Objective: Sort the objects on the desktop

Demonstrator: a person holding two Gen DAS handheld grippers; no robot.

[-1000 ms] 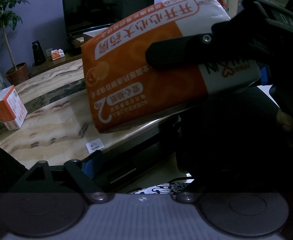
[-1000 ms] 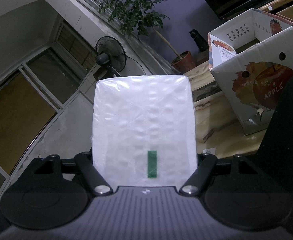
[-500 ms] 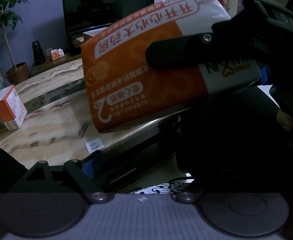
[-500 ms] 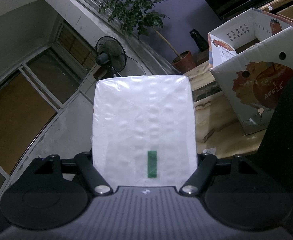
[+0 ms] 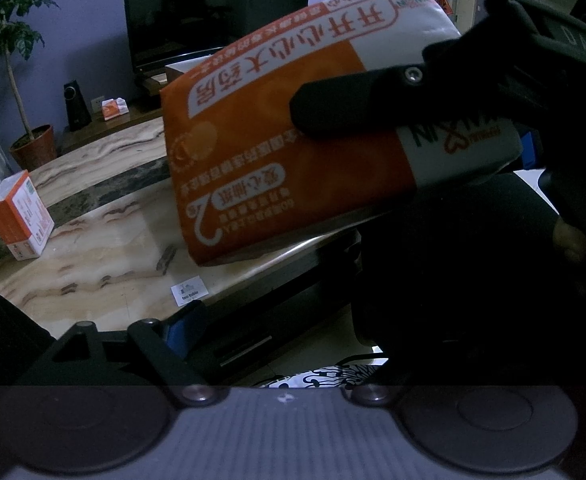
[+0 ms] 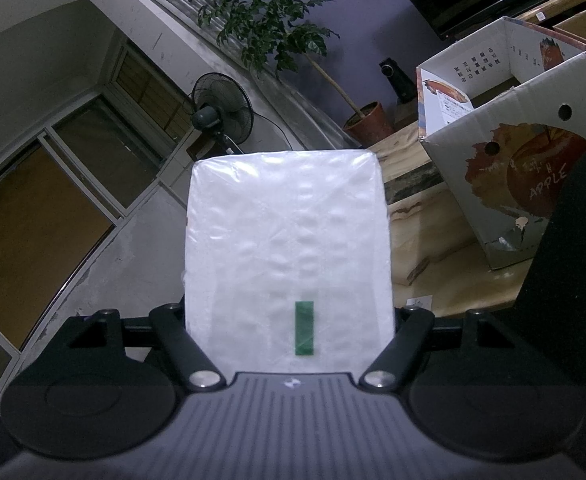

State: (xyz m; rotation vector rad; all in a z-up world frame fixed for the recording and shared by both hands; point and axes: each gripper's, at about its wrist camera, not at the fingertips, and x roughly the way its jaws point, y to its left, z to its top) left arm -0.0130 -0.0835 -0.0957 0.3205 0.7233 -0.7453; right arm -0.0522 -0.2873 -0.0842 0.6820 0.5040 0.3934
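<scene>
An orange-and-white tissue pack (image 5: 277,152) hangs tilted above the marble table (image 5: 93,264) in the left wrist view. My right gripper (image 5: 353,104) is shut on it, with one black finger lying across its printed face. In the right wrist view the same pack (image 6: 289,240) shows its white plastic side with a green tab, and it fills the gap between the fingers of the right gripper (image 6: 289,320). My left gripper (image 5: 281,332) stays low in front of the table edge, open, with nothing between its fingers; its right finger is lost in the dark.
A small orange-and-white box (image 5: 17,216) stands at the table's left, and a white label (image 5: 189,295) sits near the front edge. An open cardboard apple box (image 6: 513,152) stands on the table. Behind are a TV (image 5: 213,12), a potted plant (image 5: 33,148) and a fan (image 6: 221,112).
</scene>
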